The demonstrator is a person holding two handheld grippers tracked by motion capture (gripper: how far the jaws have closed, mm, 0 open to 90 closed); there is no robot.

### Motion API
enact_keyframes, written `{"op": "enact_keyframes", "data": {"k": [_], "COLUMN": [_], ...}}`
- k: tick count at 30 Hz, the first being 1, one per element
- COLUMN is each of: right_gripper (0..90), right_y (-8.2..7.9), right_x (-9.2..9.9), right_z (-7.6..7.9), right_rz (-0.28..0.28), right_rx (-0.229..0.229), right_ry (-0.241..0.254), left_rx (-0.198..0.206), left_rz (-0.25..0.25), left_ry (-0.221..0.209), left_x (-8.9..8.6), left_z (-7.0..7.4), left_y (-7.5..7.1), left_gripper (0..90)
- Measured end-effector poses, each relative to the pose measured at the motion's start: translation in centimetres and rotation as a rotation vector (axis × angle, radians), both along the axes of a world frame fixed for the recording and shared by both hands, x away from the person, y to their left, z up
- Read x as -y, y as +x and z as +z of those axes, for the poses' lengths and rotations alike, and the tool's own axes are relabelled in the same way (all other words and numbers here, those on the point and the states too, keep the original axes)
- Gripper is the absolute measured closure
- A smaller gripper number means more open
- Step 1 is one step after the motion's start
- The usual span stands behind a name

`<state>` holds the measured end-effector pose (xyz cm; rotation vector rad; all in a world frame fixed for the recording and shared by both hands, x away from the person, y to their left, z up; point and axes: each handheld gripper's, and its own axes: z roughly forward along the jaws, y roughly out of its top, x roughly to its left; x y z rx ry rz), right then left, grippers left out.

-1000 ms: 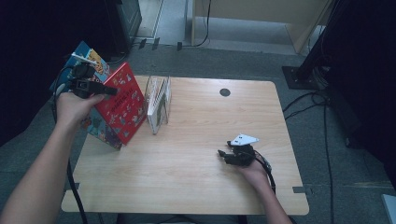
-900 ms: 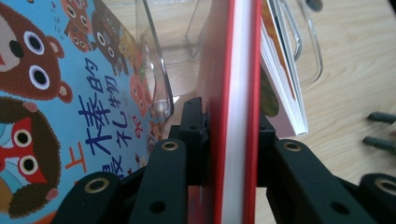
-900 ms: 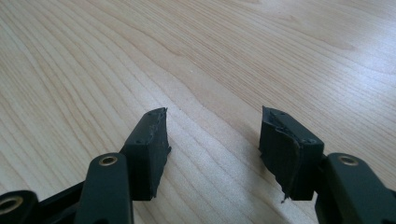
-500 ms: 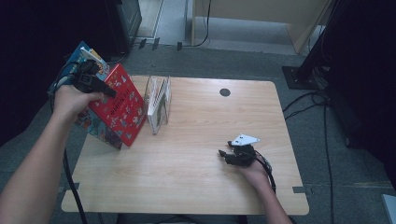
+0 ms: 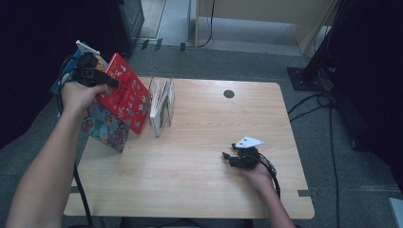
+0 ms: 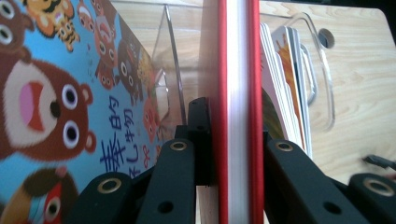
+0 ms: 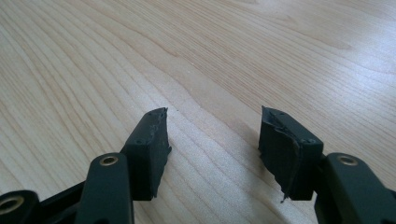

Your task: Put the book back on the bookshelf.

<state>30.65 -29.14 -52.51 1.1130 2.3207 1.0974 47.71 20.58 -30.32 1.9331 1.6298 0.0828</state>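
The red picture book (image 5: 124,97) is being held up at the table's left edge, tilted, its top corner raised toward the left gripper (image 5: 90,72). In the left gripper view that book (image 6: 238,93) is being seen edge-on — white pages between two red covers — with the jaws having just been closing and now pressed against both covers, so the book is being clamped. Just beside it on one side, a blue animal picture book (image 6: 60,107) is being leaned; in the high view this one (image 5: 105,127) is being propped against the table's left rim, partly behind the red one. On the other side, a clear acrylic book stand (image 5: 161,107) is being kept upright on the wooden table (image 5: 199,180), with several thin books (image 6: 285,79) standing in it.

Well apart, toward the near right of the table, the right gripper (image 5: 234,156) is being rested on the wood — its jaws (image 7: 212,140) being held apart with bare tabletop between them.
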Motion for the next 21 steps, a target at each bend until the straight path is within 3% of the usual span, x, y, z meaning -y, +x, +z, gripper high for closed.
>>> {"op": "enact_keyframes", "data": {"k": [5, 7, 9, 10, 11, 13, 16, 18, 21], "right_gripper": [42.4, 42.4, 42.3, 42.3, 42.2, 42.0, 41.8, 41.7, 39.8], "right_y": [-0.1, -0.2, -0.3, -0.4, -0.4, -0.5, -0.6, -0.6, -0.8], "right_x": [0.0, 0.0, 0.0, 0.0, 0.1, 0.1, 0.2, 0.3, 0.4], "right_z": [0.0, 0.0, 0.0, 0.0, 0.0, 0.0, 0.0, 0.0, 0.0], "right_rz": [-0.010, -0.016, -0.017, -0.018, -0.020, -0.020, -0.020, -0.019, -0.017], "right_rx": [0.004, 0.001, 0.004, 0.002, 0.001, 0.003, 0.002, 0.002, -0.002], "right_ry": [-0.001, -0.001, 0.001, -0.001, 0.000, 0.000, 0.000, -0.001, -0.001], "left_rx": [0.005, 0.020, 0.027, 0.030, 0.006, -0.002, 0.035, 0.039, 0.062], "left_rz": [0.000, -0.008, -0.010, -0.005, 0.005, 0.006, 0.020, 0.021, 0.021], "left_ry": [-0.007, 0.014, 0.027, 0.043, 0.061, 0.059, -0.001, -0.007, 0.027], "left_x": [0.4, 0.6, 0.7, 0.7, 0.5, 0.2, -1.0, -1.2, -1.9], "left_z": [-1.0, -0.9, -0.8, -0.7, -0.8, -0.8, 0.3, 0.6, 1.6], "left_y": [0.7, 0.7, 0.7, 0.7, 0.7, 0.6, -0.3, -0.6, -2.1], "left_gripper": [79.4, 78.1, 67.7, 67.7, 56.9, 55.0, 51.4, 49.8, 48.6]}}
